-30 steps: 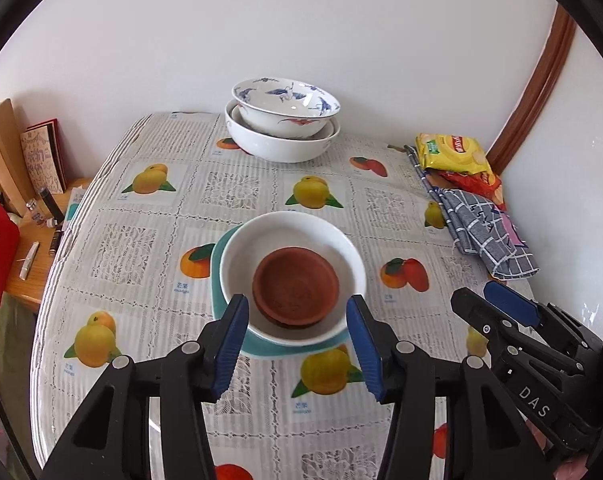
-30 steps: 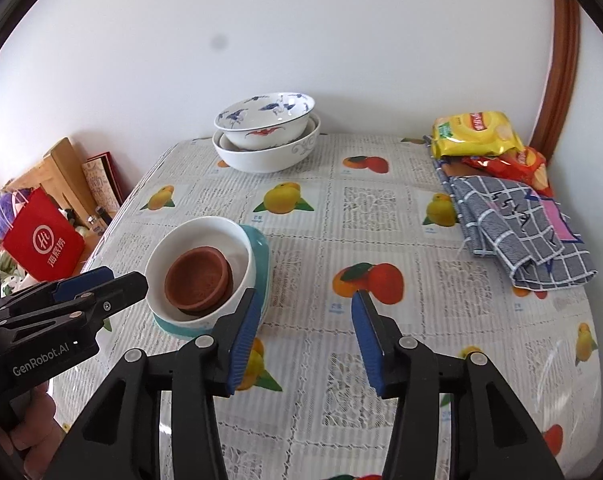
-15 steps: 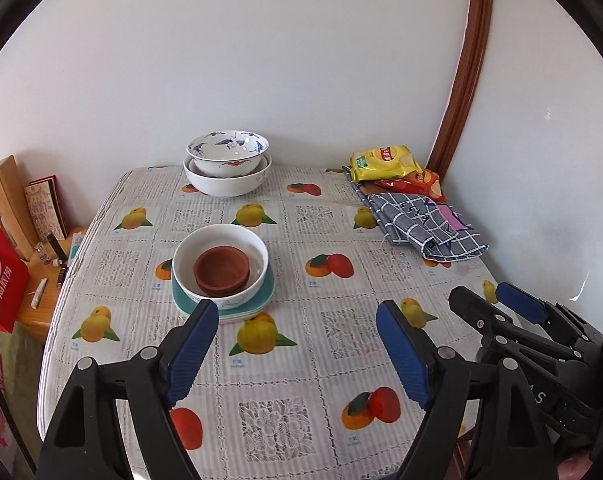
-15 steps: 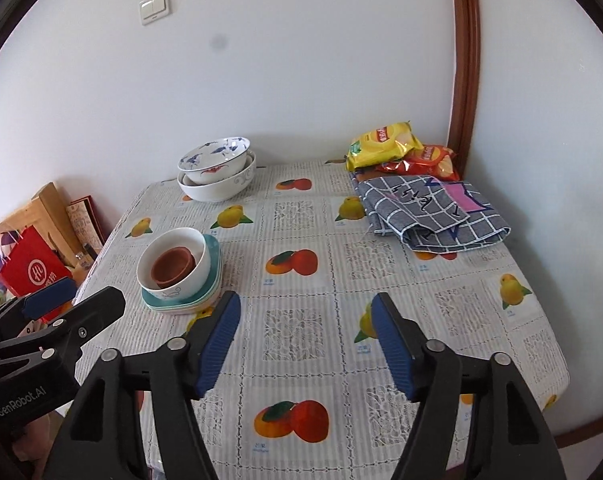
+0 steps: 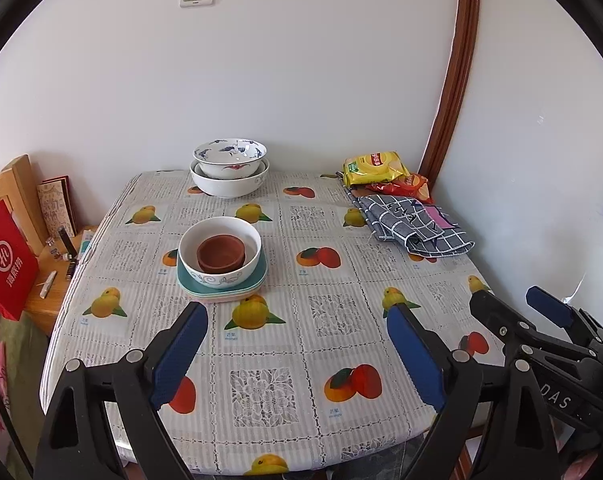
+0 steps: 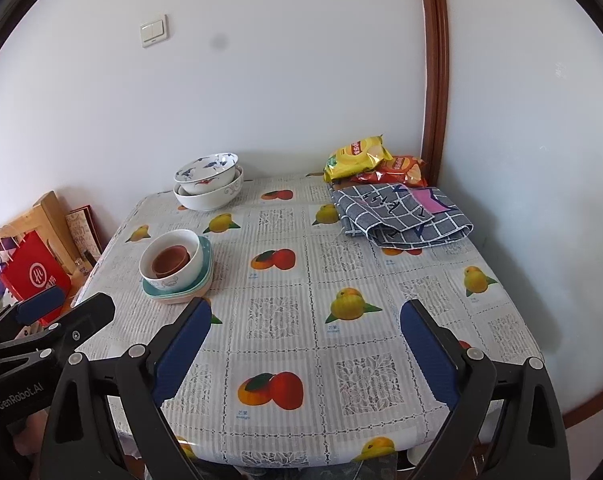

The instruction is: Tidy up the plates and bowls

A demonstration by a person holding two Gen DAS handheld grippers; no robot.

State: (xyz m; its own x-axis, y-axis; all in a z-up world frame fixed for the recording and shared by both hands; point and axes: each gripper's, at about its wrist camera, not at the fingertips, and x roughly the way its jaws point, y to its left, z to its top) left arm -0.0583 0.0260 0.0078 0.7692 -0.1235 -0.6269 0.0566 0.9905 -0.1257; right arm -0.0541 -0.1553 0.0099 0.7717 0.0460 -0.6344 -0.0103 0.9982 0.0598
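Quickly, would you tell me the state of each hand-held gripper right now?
Left hand-held gripper: open, holding nothing.
Right hand-held gripper: open, holding nothing.

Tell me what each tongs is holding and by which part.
Nothing. The left tongs and right tongs are both open and empty above the table.

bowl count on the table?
4: blue-patterned bowl nested in a large white bowl at the back; brown bowl inside a white bowl on stacked plates.
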